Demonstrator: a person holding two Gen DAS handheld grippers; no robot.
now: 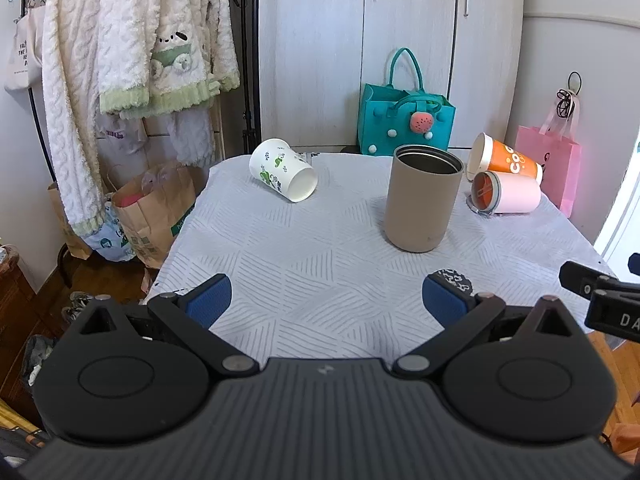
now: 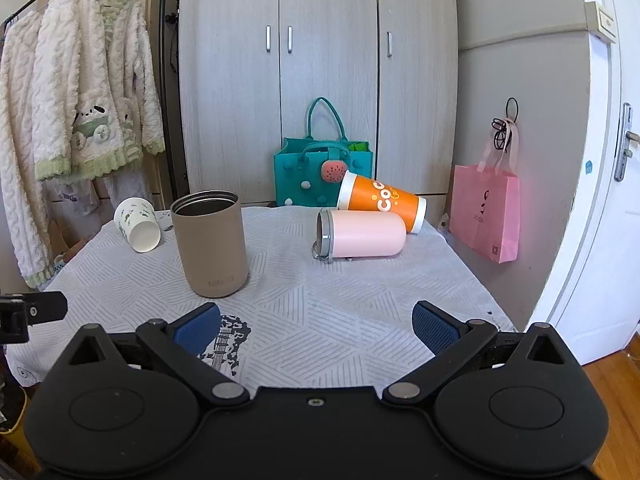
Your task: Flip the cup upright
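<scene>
A tan metal cup [image 1: 422, 200] [image 2: 210, 242] stands upright mid-table. A white paper cup with green print [image 1: 282, 176] [image 2: 137, 224] lies on its side at the far left. A pink tumbler [image 1: 506, 198] [image 2: 362, 234] and an orange paper cup [image 1: 506, 160] [image 2: 382, 200] lie on their sides at the far right. My left gripper [image 1: 326, 300] is open and empty above the table's near edge. My right gripper [image 2: 316, 328] is open and empty, near the front edge too.
The table [image 1: 304, 248] has a white patterned cloth. A teal bag [image 1: 404, 124] [image 2: 322, 178] stands behind it by the wardrobe. A pink bag [image 2: 486, 210] hangs at the right. Robes [image 1: 120, 60] and paper bags [image 1: 154, 208] are at the left.
</scene>
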